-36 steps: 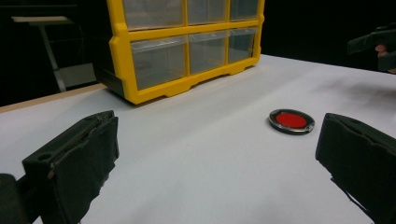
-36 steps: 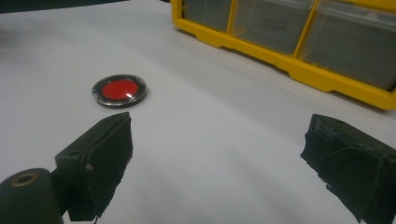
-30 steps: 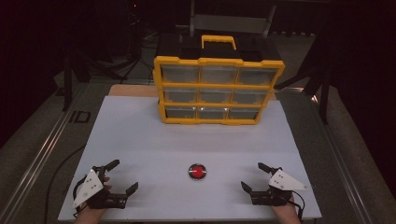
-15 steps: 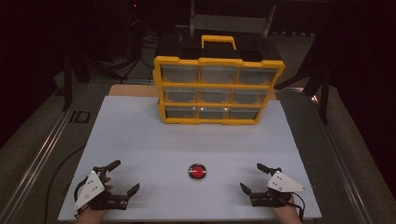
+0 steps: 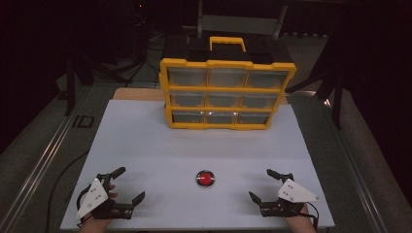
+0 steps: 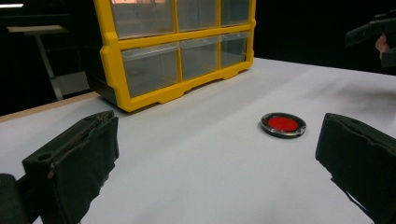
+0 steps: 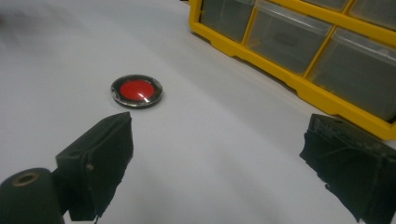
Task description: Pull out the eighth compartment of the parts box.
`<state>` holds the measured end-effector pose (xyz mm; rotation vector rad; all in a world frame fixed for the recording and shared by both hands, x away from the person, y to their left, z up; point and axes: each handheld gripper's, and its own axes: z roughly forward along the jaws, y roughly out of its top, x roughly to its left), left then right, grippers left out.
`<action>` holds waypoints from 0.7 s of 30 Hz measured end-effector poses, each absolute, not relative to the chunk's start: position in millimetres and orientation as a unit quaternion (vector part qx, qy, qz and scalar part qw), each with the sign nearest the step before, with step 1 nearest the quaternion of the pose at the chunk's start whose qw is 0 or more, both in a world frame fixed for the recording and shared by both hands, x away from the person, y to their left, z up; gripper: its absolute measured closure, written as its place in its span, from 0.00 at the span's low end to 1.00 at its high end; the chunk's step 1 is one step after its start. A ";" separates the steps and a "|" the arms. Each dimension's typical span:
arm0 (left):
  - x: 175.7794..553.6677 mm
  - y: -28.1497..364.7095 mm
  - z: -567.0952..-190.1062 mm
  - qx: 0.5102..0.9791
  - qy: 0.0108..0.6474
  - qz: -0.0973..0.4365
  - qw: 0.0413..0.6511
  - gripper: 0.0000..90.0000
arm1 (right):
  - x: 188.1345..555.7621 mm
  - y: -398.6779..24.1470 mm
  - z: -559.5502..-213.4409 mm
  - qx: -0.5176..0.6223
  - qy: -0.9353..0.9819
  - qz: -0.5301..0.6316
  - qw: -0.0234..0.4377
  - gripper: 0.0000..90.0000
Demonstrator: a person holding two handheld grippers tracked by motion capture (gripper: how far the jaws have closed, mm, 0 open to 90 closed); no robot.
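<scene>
A small round red disc with a metal rim (image 5: 205, 178) lies flat on the white table (image 5: 204, 145), near the front edge between my two grippers. It also appears as the red disc (image 6: 283, 124) in the left gripper view and the red disc (image 7: 136, 91) in the right gripper view. My left gripper (image 5: 130, 185) rests at the front left, jaws wide open and empty. At the front right my right gripper (image 5: 266, 184) is likewise open and empty. Neither touches the disc.
A yellow organiser cabinet (image 5: 226, 93) with three rows of clear drawers stands at the table's far side, a handle on top. Its drawers look shut. Dark floor and stands surround the table.
</scene>
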<state>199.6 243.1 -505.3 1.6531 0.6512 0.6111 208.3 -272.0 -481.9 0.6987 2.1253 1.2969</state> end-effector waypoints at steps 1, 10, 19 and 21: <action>199.8 243.1 -505.3 0.710 0.280 0.262 0.590 0.00 | 208.1 -271.8 -480.3 0.256 0.792 0.481 0.276 0.09; 199.2 243.0 -504.9 0.709 0.282 0.261 0.592 0.00 | 209.5 -272.0 -465.3 0.236 0.792 0.477 0.300 0.09; 199.3 241.6 -505.3 0.713 0.279 0.260 0.589 0.00 | 217.9 -269.1 -447.7 0.215 0.793 0.470 0.323 0.09; 199.3 242.0 -505.3 0.712 0.279 0.258 0.590 0.00 | 221.1 -267.9 -443.3 0.210 0.793 0.472 0.324 0.09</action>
